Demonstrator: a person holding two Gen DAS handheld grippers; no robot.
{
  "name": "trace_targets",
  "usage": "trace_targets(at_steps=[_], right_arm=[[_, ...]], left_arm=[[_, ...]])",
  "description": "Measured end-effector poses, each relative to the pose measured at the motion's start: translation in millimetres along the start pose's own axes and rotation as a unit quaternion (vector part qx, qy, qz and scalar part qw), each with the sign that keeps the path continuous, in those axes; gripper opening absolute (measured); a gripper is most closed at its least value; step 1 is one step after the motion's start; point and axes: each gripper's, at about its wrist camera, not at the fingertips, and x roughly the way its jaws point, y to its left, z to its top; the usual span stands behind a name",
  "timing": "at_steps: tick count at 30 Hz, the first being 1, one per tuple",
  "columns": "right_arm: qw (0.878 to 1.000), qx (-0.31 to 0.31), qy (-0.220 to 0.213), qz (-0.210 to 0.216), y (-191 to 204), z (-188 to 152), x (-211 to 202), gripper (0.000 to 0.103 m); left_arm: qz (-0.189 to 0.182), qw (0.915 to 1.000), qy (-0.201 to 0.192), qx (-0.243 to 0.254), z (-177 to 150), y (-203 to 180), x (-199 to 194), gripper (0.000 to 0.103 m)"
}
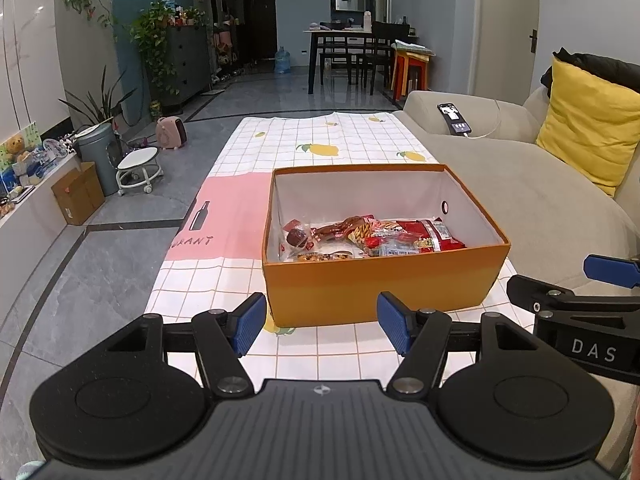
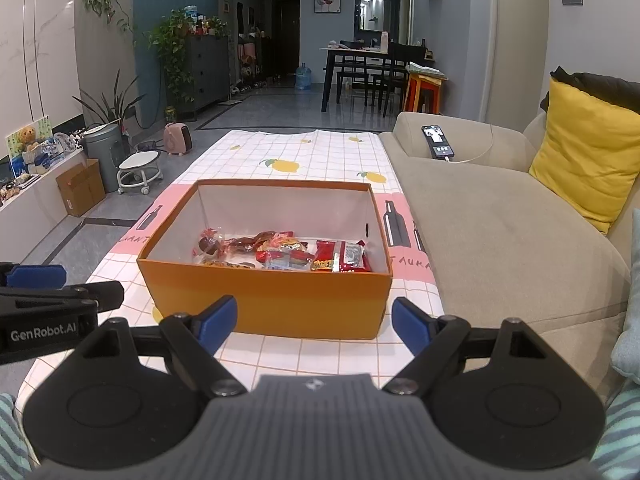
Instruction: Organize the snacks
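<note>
Hovering short of the orange box (image 1: 380,280) on the tabletop (image 1: 344,344), left gripper (image 1: 320,322) and right gripper (image 2: 314,326) both gape wide, fingers empty. Snack packets (image 1: 372,236) lie heaped along the box's near wall. Risk: glossy wrappers overlap, so a pinch may lift two or slip. Box's long axis runs roughly left-right.

An orange cardboard box (image 1: 380,280) with white inner walls stands open, without a lid, on the counter, its long side facing the cameras. One small round hole (image 2: 366,229) is in its right end wall. The snacks (image 1: 372,236) lie loose on its bottom, gathered toward the near wall: mostly red wrappers (image 2: 340,258), some clear packets with dark brown pieces (image 1: 297,237), overlapping each other
</note>
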Motion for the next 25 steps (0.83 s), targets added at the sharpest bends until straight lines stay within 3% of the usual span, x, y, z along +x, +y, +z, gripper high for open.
trace_targets(at_steps=[7,25], right_arm=[[1.0,-0.003,0.003,0.0,0.9,-0.3,2.0,0.082],[1.0,-0.005,0.007,-0.001,0.2,-1.7,3.8,0.083]], left_arm=[[0.003,1.0,0.0,0.002,0.4,-2.0,0.5,0.081],[0.008,1.0,-0.005,-0.002,0.5,0.0,-0.8,0.082]])
